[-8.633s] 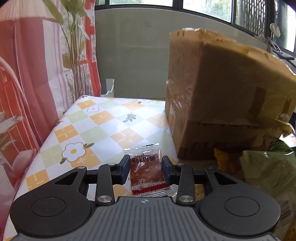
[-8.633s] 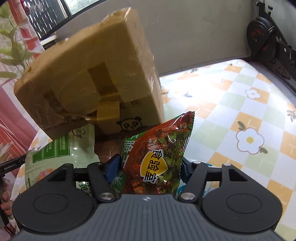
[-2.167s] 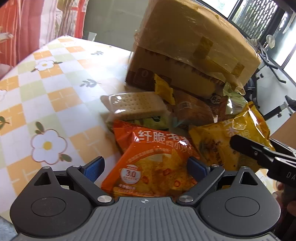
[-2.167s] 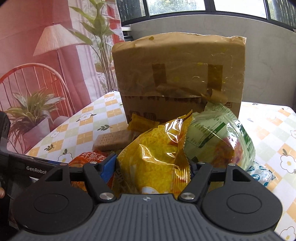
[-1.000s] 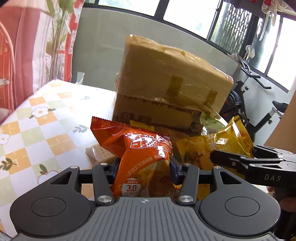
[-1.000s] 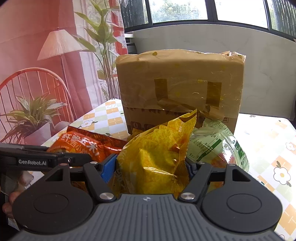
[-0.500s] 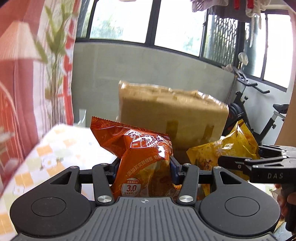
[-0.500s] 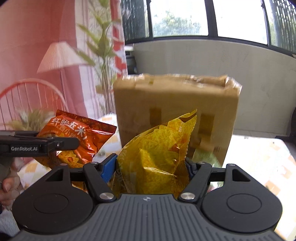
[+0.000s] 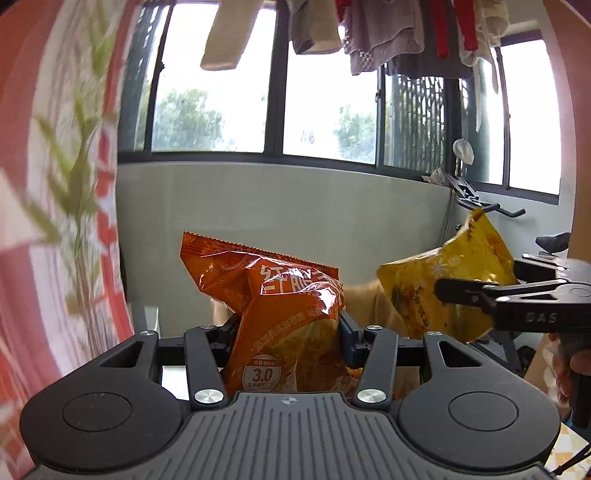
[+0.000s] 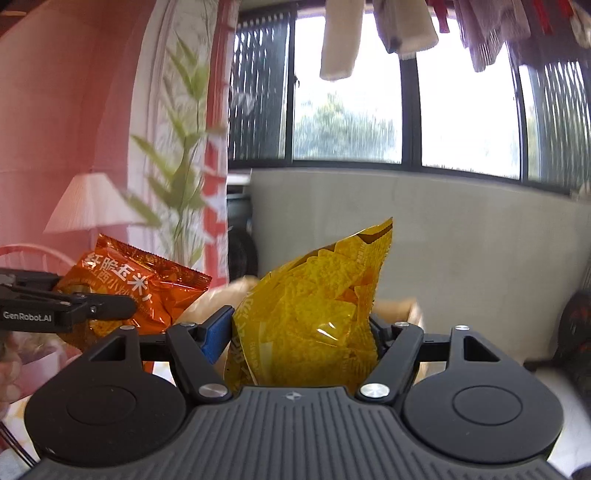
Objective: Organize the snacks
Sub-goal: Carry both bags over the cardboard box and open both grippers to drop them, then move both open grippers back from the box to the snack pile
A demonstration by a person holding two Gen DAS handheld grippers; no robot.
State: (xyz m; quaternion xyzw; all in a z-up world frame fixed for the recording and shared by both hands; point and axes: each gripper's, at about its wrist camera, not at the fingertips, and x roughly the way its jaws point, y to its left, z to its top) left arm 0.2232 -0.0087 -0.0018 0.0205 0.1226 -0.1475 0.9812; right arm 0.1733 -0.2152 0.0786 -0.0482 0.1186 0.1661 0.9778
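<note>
The left hand-held gripper [image 9: 287, 326] clamps an orange bag [image 9: 280, 314], the right hand-held gripper [image 10: 301, 330] a yellow bag [image 10: 314, 306]; both bags hang apart, above the box [image 9: 364, 299].

The right tongs [image 10: 301, 332] are squeezing a yellow snack bag [image 10: 314, 295], holding it up. On the left, the other tongs [image 10: 96, 308] are gripping an orange snack bag [image 10: 144, 288]. Laundry [image 10: 340, 40] is hanging by the window.

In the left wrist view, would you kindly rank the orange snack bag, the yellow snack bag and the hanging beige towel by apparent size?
1. orange snack bag, nearest the camera, so its lead is unsure.
2. yellow snack bag, partly hidden by the right gripper.
3. beige towel, far away.
</note>
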